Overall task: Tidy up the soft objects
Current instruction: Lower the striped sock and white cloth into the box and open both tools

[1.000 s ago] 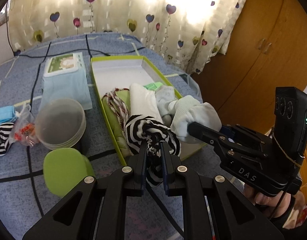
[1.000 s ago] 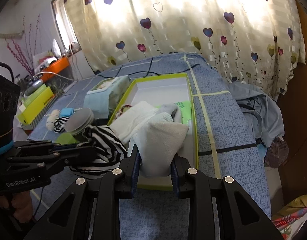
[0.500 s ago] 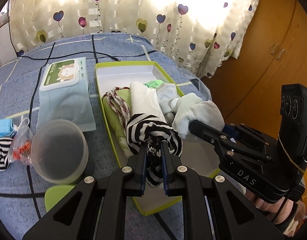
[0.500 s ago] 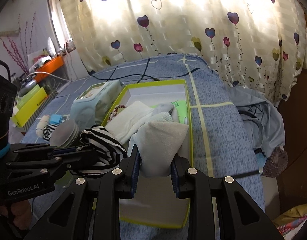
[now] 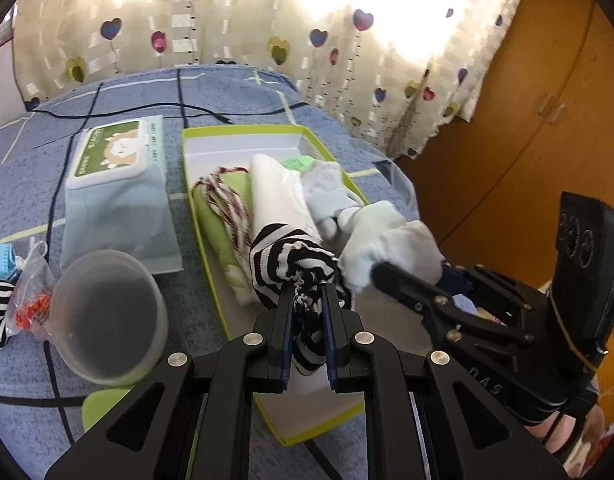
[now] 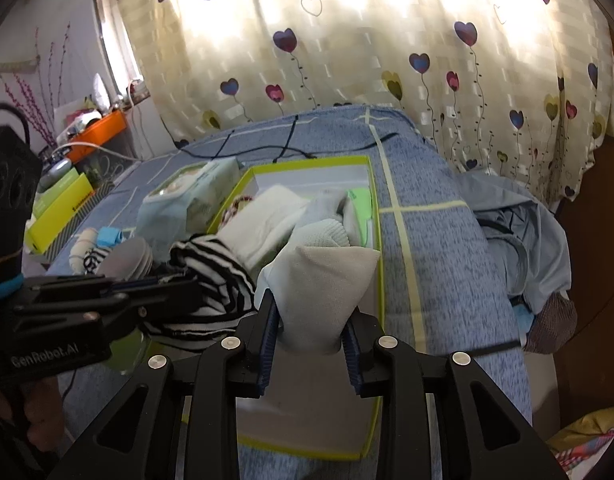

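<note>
Blue bedspread (image 5: 23, 184) below, left gripper (image 5: 307, 304) clamping striped sock (image 5: 291, 256), right gripper (image 6: 309, 320), just widening, around white sock (image 6: 323, 280).

Striped sock (image 5: 285, 258): knit cloth, ribbed. Pale sock (image 6: 327, 280): soft fine knit, matt. Box (image 5: 243, 132): cardboard, lime rim, smooth white inside. Bedspread (image 6: 435, 232): coarse woven blue cloth. Wipes pack (image 5: 119, 200): glossy plastic film. Tub (image 5: 107, 316): frosted translucent plastic. Wardrobe (image 5: 547, 120): varnished wood.

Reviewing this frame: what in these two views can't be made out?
- Box floor, left wrist view: hidden under the folded cloths and striped sock.
- Pale sock's lower end, right wrist view: hidden between the tool's fingers.
- Wipes pack label: too small to read.
- Small bag: contents blurred.
</note>
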A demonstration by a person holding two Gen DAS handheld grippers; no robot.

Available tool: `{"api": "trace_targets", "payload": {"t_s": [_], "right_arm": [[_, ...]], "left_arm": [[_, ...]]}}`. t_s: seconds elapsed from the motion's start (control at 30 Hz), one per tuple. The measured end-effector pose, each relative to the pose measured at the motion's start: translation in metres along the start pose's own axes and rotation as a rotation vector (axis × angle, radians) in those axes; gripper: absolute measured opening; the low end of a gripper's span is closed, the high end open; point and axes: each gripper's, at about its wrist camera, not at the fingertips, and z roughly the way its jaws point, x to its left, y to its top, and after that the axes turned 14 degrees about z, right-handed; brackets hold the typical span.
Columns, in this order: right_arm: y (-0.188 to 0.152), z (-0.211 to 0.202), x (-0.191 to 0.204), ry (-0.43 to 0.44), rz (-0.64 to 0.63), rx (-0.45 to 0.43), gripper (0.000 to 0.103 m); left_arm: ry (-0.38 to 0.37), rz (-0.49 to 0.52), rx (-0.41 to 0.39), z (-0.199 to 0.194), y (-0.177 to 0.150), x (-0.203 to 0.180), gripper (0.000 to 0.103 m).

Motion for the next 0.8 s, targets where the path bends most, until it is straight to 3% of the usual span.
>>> {"api": "trace_targets", "payload": {"t_s": [0.13, 0.17, 0.2, 0.27, 0.47, 0.6, 0.8], "right_arm": [[-0.007, -0.007, 0.001, -0.017, -0.018, -0.008, 0.060], [-0.008, -0.009, 0.002, -0.021, -0.021, -0.015, 0.061], [-0.009, -0.011, 0.002, -0.023, -0.023, -0.021, 0.061], [-0.010, -0.017, 0.002, -0.023, -0.021, -0.035, 0.061], [-0.010, -0.029, 0.008, -0.024, -0.020, -0.066, 0.061], [-0.011, -0.039, 0.015, -0.018, -0.025, -0.089, 0.061], [-0.013, -0.051, 0.028, -0.001, -0.041, -0.112, 0.061]], "left_arm": [[0.009, 0.035, -0.013, -0.005, -0.002, -0.007, 0.023], [0.007, 0.041, -0.018, -0.007, -0.002, -0.007, 0.029], [0.006, 0.046, -0.023, -0.009, -0.002, -0.008, 0.037], [0.008, 0.047, -0.041, -0.014, -0.003, -0.008, 0.043], [0.003, 0.063, -0.066, -0.027, -0.006, -0.011, 0.043], [-0.040, 0.064, -0.099, -0.038, -0.011, -0.013, 0.043], [-0.026, 0.064, -0.158, -0.060, -0.015, -0.013, 0.043]]}}
